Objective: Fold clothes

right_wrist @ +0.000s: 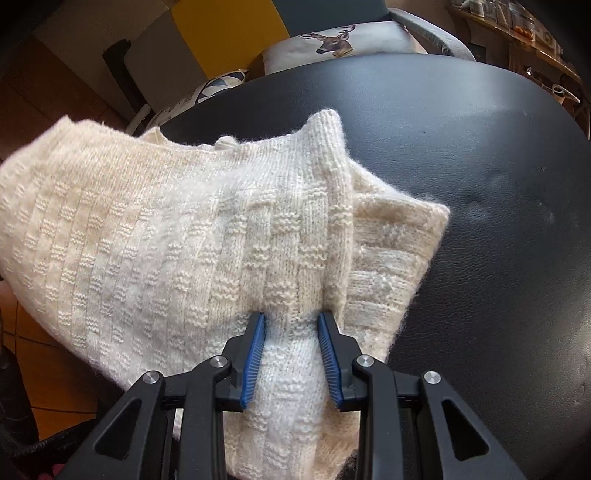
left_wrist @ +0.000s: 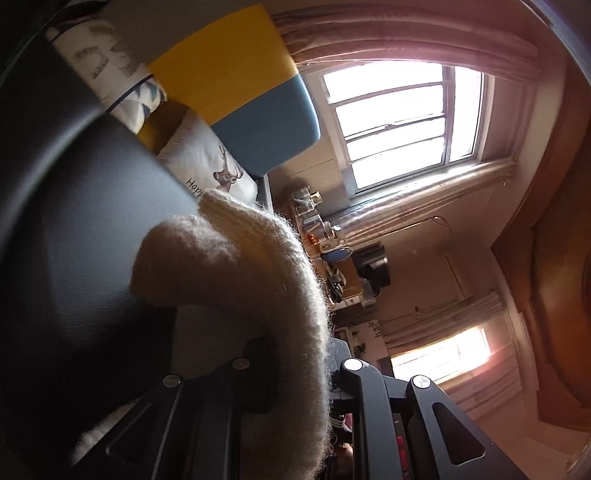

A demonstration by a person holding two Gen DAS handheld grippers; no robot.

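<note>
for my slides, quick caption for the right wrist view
Right gripper pinches a bunched fold of a cream knit sweater lying on a black leather surface.

A deer-print cushion lies beyond the black leather surface, beside a yellow-and-blue panel. A bright barred window has pink curtains, with a cluttered shelf below.
</note>
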